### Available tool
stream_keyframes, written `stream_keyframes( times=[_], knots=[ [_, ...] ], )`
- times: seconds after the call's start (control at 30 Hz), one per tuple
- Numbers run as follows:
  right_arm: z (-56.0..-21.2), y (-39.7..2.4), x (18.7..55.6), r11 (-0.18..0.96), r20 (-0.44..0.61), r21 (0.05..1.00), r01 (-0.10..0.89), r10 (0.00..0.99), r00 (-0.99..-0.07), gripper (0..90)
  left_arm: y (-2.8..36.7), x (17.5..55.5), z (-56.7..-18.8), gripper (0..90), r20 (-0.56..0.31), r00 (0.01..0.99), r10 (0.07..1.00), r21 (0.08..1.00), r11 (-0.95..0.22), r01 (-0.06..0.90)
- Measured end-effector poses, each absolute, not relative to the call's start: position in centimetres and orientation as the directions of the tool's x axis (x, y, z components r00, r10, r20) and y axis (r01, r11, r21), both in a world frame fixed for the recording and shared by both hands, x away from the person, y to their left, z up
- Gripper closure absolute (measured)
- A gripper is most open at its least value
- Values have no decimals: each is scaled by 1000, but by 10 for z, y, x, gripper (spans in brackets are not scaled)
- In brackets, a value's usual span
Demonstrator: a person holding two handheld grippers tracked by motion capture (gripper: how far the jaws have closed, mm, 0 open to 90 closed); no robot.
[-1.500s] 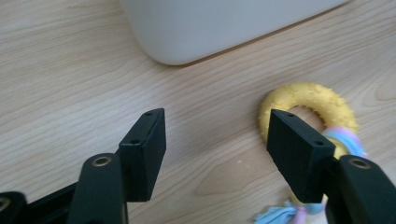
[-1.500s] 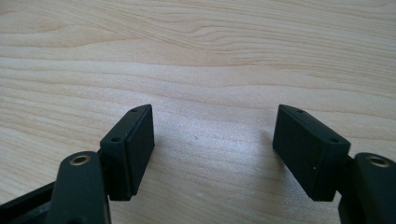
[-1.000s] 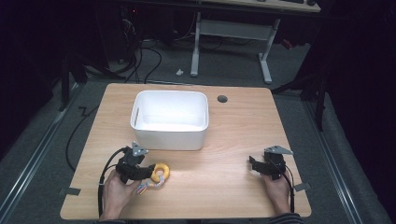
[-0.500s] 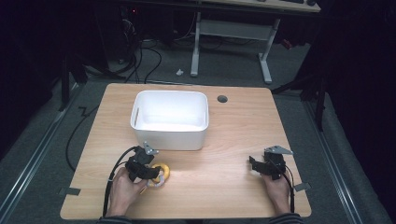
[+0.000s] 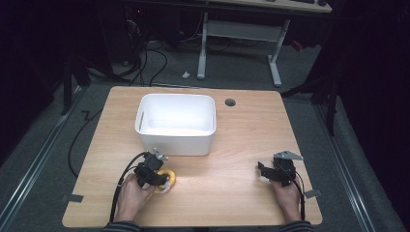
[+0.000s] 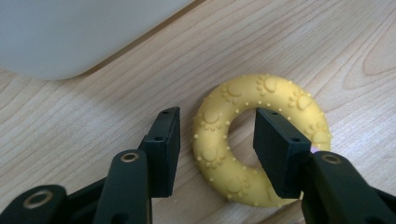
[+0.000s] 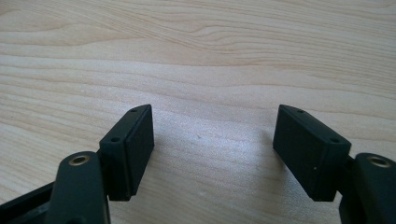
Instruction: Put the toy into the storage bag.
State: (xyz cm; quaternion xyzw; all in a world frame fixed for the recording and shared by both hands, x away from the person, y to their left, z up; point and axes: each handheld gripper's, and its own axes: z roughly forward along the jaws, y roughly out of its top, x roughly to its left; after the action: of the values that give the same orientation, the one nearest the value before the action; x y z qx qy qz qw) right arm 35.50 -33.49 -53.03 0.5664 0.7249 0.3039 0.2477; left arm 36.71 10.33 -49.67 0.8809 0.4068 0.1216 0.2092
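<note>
Yellow ring toy (image 6: 261, 140) lying flat on table (image 5: 241, 145), just in front of white bin (image 5: 176, 123), at left gripper (image 6: 217, 149). Jaws straddling ring's near-side band: one outside rim, other thru the hole; just been closing, small gap left, not clamped yet. Right gripper (image 7: 212, 149) well apart to the right, jaws wide, nothing btwn. Left hand (image 5: 130, 193) far nearer.
</note>
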Motion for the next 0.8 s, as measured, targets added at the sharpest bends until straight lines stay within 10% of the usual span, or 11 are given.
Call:
stream_keyframes(
  times=[0.8],
  knots=[
    [-530, -335, 355, 175, -15, 721, 671, 971, -237, 293, 104, 369, -500, 663, 56, 651, 757, 452, -600, 660]
  ],
)
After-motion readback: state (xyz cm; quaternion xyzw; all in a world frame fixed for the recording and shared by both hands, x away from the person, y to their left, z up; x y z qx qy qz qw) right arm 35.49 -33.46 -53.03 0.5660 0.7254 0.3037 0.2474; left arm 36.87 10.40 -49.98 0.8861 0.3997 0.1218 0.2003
